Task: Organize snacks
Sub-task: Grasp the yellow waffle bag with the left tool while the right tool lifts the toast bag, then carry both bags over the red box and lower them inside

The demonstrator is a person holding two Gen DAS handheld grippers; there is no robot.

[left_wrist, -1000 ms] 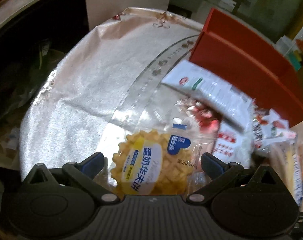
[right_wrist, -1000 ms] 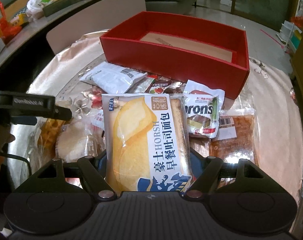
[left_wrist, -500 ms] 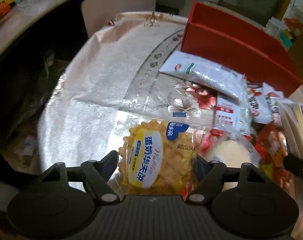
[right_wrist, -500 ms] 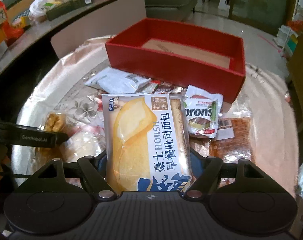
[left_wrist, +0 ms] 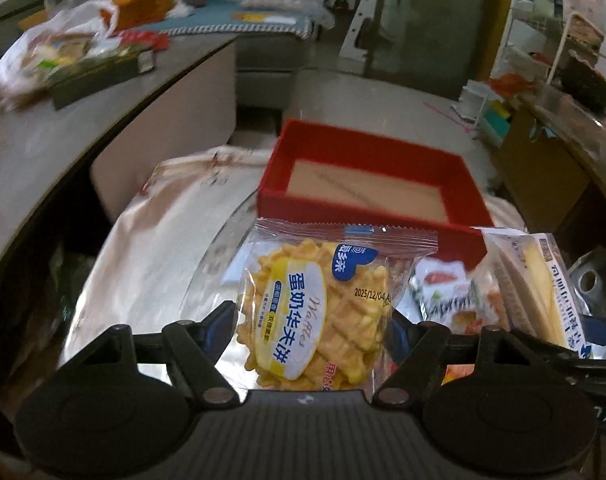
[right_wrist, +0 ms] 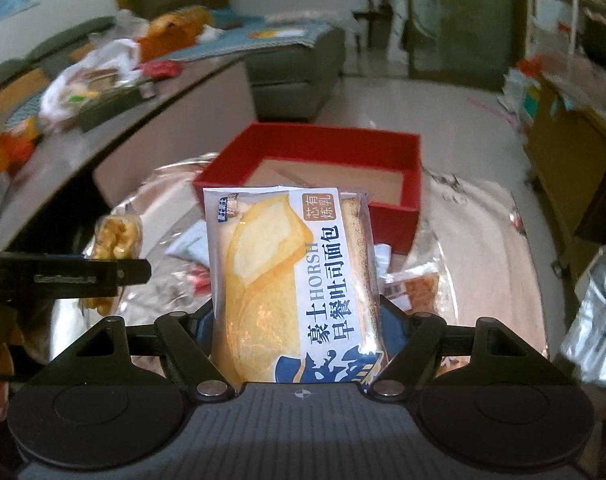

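My left gripper (left_wrist: 311, 324) is shut on a clear waffle packet (left_wrist: 319, 312) with yellow waffles, held above the table. My right gripper (right_wrist: 297, 320) is shut on a toast bread packet (right_wrist: 291, 280) with a blue and white label, also lifted. The bread packet also shows in the left wrist view (left_wrist: 543, 292) at the right. The waffle packet shows in the right wrist view (right_wrist: 117, 240) at the left, behind the left gripper's finger. A red box (left_wrist: 363, 216) with a brown floor stands open ahead of both grippers; in the right wrist view its front wall (right_wrist: 395, 224) is just beyond the bread packet.
Several other snack packets (left_wrist: 443, 292) lie on the shiny round table (left_wrist: 155, 264) before the box. A grey counter (left_wrist: 63, 152) with bags curves along the left. A sofa (right_wrist: 295, 68) stands behind. A wooden cabinet (right_wrist: 563, 160) is at the right.
Both grippers have risen and tilted up with their packets. The left gripper closed on the waffle packet and lifted it off the table. The room behind has come into view.
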